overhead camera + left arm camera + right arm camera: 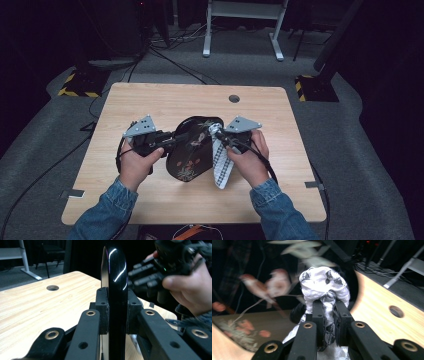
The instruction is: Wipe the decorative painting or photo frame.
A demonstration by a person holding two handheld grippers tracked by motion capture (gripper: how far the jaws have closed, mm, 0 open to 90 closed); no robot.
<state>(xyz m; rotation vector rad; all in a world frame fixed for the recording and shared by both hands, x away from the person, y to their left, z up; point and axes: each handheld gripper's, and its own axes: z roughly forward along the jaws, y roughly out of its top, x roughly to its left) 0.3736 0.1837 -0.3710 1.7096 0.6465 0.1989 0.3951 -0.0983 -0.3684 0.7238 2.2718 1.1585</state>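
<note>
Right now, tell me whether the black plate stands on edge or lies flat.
On edge: the left gripper clamps the black plate's rim, its painted face turned sideways.

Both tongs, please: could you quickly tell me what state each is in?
Left tongs: shut on the black lacquered plate.
Right tongs: shut on the white patterned cloth.

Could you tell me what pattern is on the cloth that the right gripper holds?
The cloth is white with a dark checked pattern, clearest in the right gripper view.

Black floral plate (192,150), black-and-white checked cloth (219,162)
</note>
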